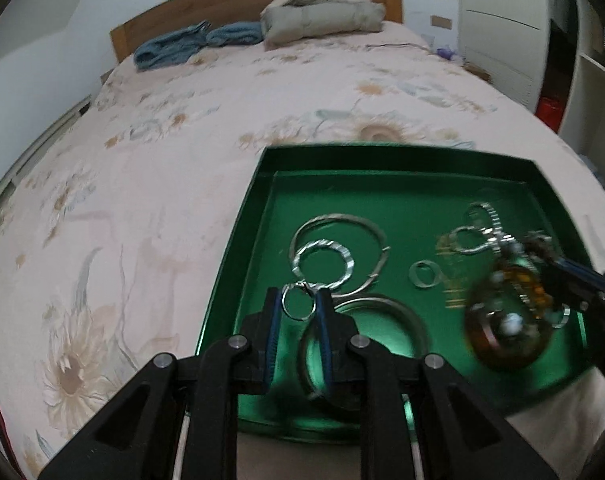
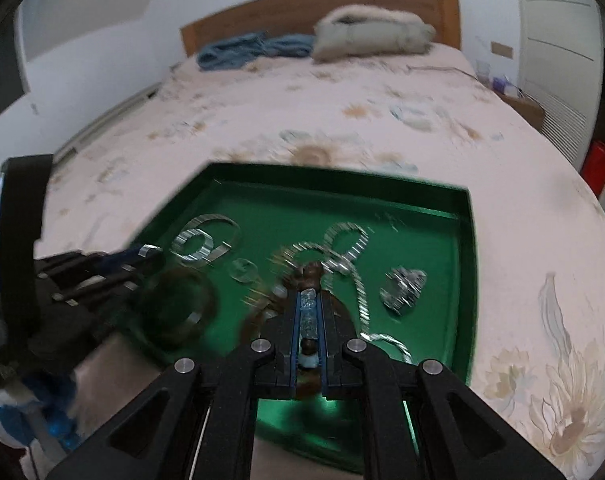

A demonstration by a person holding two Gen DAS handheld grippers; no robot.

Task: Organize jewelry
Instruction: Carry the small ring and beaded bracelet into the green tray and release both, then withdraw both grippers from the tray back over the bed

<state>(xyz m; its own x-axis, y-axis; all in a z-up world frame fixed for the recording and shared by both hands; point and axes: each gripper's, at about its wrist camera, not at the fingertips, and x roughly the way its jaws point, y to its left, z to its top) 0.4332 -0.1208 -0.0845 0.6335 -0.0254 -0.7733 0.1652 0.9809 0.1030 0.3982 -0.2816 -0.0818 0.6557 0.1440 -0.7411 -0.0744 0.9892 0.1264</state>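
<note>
Left claw (image 1: 298,306) grips ring (image 1: 299,301); right claw (image 2: 309,300) clamps beads (image 2: 308,304).

Both wrist fisheyes looked forward and steeply down along their own fingers, close over the green tray (image 1: 386,160) on the bed (image 1: 174,128), facing the headboard (image 1: 238,4). The left view sat at the tray's near left edge, with the right gripper (image 1: 542,256) entering from its right. The right view sat at the near edge, probably further right, blurred, with the left gripper (image 2: 142,256) at its left. Tray, bedspread, headboard and pillow (image 1: 322,12) were shared.
</note>
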